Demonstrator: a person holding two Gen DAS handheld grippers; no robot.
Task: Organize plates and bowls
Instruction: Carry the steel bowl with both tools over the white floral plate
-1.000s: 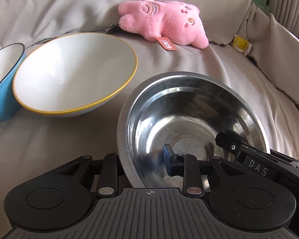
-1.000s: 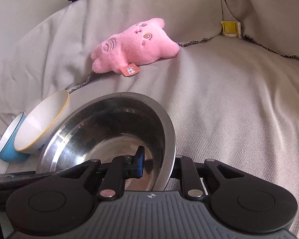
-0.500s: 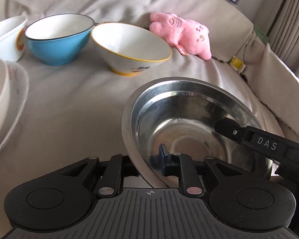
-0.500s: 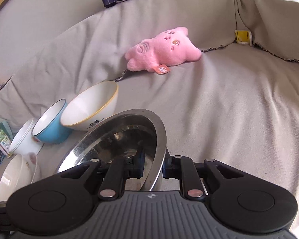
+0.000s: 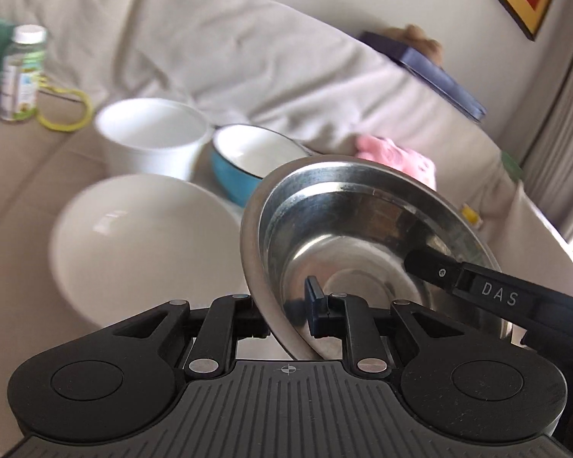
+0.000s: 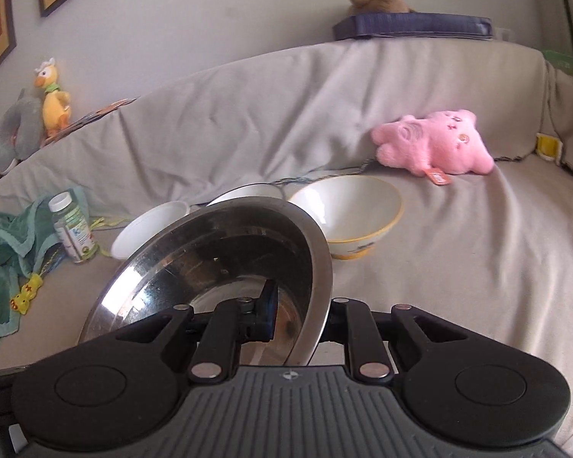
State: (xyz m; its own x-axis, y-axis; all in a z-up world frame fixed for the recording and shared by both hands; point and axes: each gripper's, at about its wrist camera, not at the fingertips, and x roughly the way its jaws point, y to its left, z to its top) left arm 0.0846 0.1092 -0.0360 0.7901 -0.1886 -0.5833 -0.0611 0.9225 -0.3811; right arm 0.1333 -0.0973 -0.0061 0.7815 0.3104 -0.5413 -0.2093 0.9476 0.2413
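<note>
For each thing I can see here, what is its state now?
steel bowl: lifted, tilted, gripped on two sides of its rim
left gripper: shut on the rim
right gripper: shut on the rim
yellow-rimmed bowl: upright, empty
blue bowl: upright, empty
bottle: upright, capped

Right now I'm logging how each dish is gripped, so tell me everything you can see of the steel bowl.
The steel bowl is round, shiny metal with a wide flat rim, a mirror-like inside and nothing in it. It is tilted, clear of the sofa cover, with the white and blue bowls behind it. The left gripper pinches its rim on one side, one finger inside and one outside; the right gripper clamps the opposite rim the same way. Nothing else touches it.
</note>
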